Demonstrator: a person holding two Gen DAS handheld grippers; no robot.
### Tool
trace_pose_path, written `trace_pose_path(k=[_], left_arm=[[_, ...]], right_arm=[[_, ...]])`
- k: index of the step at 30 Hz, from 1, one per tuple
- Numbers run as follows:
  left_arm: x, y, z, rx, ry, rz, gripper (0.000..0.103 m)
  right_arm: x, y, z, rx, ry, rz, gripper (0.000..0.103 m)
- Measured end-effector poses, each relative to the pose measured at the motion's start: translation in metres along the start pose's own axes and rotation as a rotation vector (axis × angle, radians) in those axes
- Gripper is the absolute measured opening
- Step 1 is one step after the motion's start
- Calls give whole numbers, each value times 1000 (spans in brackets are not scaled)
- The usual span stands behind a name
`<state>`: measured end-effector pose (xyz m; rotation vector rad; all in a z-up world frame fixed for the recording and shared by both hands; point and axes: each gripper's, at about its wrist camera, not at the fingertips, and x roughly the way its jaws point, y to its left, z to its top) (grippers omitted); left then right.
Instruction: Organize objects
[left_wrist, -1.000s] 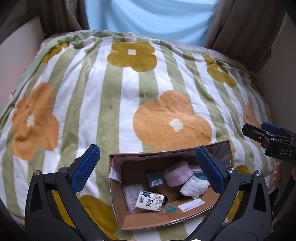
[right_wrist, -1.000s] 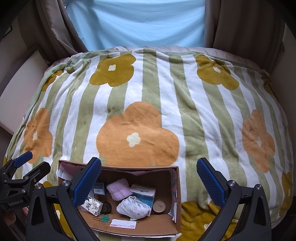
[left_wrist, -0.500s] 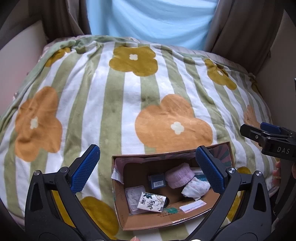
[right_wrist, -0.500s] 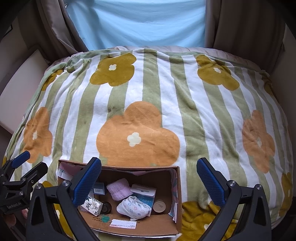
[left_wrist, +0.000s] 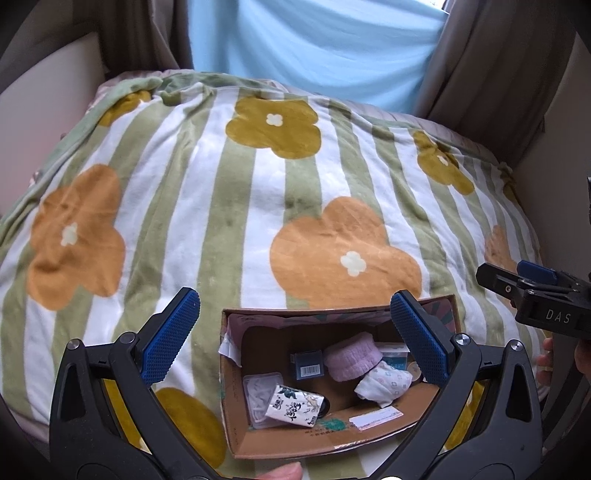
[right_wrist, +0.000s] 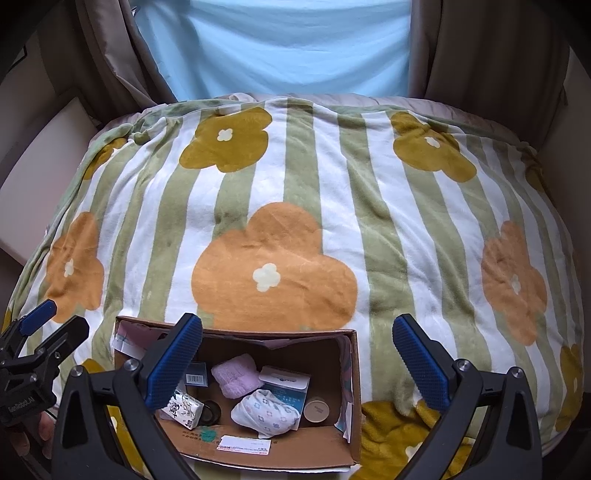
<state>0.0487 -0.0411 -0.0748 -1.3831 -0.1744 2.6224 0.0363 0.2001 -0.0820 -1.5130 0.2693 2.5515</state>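
Both tongs, left and right, hang released above cardboard box; pink towel looks soft, light: pinch mid-fold.

Cardboard box on blanket, tissue pack left of towel inside.

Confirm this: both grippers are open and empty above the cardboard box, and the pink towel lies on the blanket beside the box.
Not quite. The pink towel lies inside the box, among the other items, not on the blanket; the right wrist view shows it. The rest stands: the left gripper and right gripper are open and empty above the box.
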Motion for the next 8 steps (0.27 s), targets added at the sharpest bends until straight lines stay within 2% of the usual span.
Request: trace_pose_path(k=[8], left_arm=[[1, 8, 1, -12, -10, 30, 103]], right_arm=[[3, 0, 1, -1, 4, 0, 102]])
